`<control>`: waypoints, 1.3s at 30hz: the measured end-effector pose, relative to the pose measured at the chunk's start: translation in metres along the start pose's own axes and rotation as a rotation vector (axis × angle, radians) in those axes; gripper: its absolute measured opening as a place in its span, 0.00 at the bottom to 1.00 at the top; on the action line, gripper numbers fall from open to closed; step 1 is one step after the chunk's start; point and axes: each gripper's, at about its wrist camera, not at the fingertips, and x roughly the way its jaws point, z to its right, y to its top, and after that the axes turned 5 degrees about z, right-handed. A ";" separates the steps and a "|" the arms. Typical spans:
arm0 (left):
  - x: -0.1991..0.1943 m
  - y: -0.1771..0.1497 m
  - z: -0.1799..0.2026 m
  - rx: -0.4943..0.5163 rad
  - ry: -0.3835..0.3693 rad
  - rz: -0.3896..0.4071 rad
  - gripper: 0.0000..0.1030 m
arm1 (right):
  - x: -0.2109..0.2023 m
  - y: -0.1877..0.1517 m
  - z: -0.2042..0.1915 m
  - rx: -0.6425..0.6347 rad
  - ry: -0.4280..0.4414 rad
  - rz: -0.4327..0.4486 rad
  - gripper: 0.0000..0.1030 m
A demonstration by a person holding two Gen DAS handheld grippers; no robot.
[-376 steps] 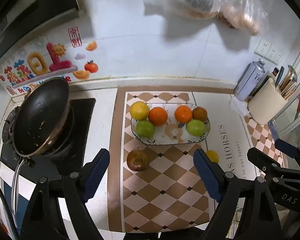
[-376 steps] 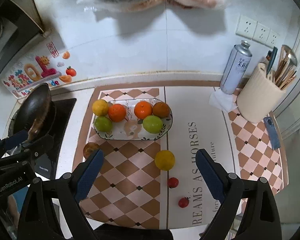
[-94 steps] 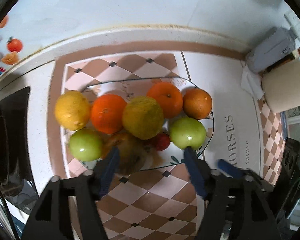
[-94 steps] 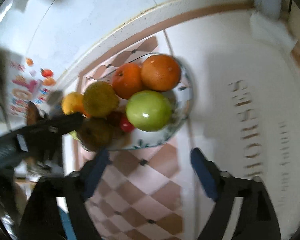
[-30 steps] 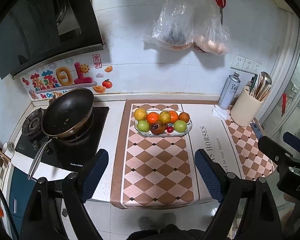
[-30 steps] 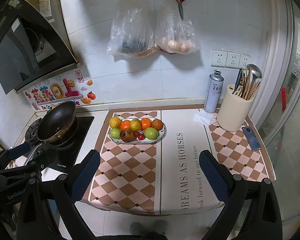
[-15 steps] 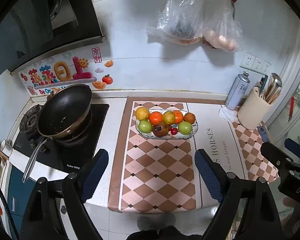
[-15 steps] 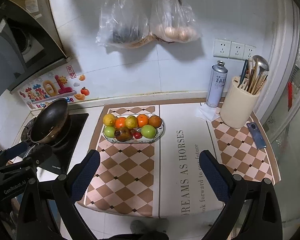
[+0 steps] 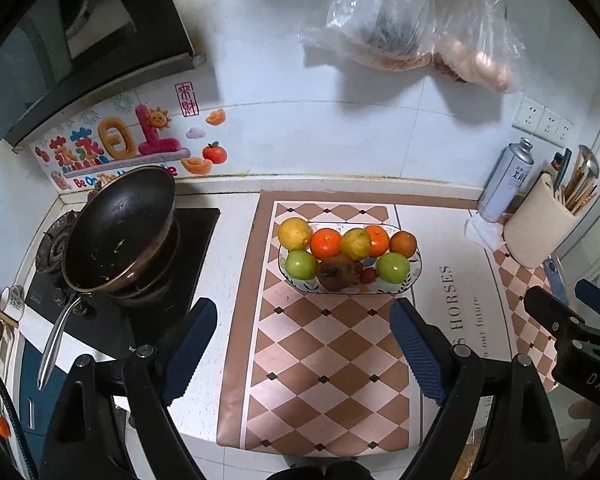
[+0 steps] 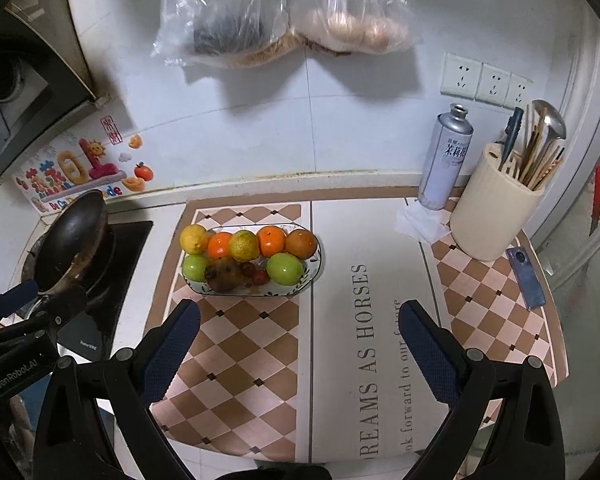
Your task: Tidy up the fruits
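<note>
An oval patterned plate [image 9: 404, 287] stands on the checkered mat and holds several fruits: a lemon [image 9: 294, 233], oranges [image 9: 325, 243], green apples [image 9: 301, 264], a dark brown fruit [image 9: 337, 272] and small red tomatoes [image 9: 367, 275]. The plate [image 10: 315, 270] also shows in the right wrist view. My left gripper [image 9: 303, 343] is open and empty, above the mat in front of the plate. My right gripper [image 10: 298, 340] is open and empty, in front of the plate and a little to its right.
A black wok [image 9: 118, 232] sits on the stove at left. A spray can [image 10: 444, 158], a cream utensil holder [image 10: 496, 216], a tissue [image 10: 420, 220] and a phone [image 10: 526, 278] stand at right. Plastic bags [image 10: 284, 12] hang on the wall.
Both grippers have moved closer to the counter over the last second; the plate looks larger. Earlier the loose fruits lay on the mat; now they are on the plate.
</note>
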 end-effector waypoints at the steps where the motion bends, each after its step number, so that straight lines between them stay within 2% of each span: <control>1: 0.005 0.001 0.000 0.000 0.006 -0.008 0.86 | 0.006 0.001 0.000 -0.001 0.000 -0.008 0.98; 9: 0.036 0.006 0.004 0.002 0.006 -0.051 0.86 | 0.035 0.004 0.001 0.000 -0.006 -0.050 0.98; 22: 0.050 0.010 0.005 0.001 0.009 -0.068 0.86 | 0.048 0.008 -0.002 -0.022 -0.004 -0.055 0.98; 25: 0.052 0.012 0.005 0.004 0.007 -0.066 0.99 | 0.049 0.008 -0.003 -0.029 -0.005 -0.059 0.98; 39: 0.052 0.009 0.003 0.000 0.013 -0.064 0.99 | 0.050 0.011 -0.002 -0.028 0.000 -0.058 0.98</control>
